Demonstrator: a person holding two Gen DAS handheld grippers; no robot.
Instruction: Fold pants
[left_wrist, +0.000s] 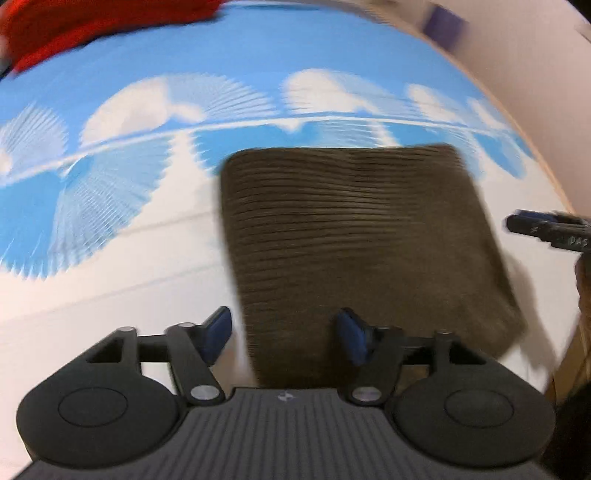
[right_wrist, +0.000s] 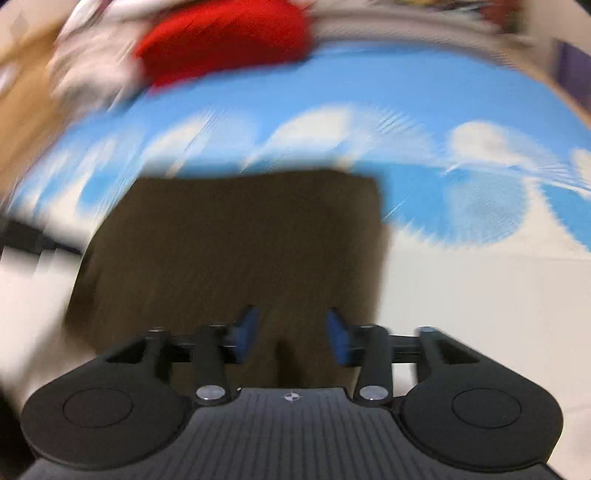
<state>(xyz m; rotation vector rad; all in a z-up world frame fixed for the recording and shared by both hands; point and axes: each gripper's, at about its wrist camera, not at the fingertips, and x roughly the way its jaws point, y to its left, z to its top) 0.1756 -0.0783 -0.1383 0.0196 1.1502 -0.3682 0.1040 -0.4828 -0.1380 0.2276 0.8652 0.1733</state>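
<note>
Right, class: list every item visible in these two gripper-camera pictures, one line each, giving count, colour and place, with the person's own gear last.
Folded pants: one, dark brown ribbed, flat on the sheet ahead of both grippers.
Bed sheet: one, blue and white cloud print, under everything.
Red cloth: one, red, far edge of the sheet.
White cloth: one blurred heap, beside the red cloth.
Left gripper: black, blue pads, open, nothing gripped.
Right gripper: black, blue pads, open, nothing gripped.
</note>
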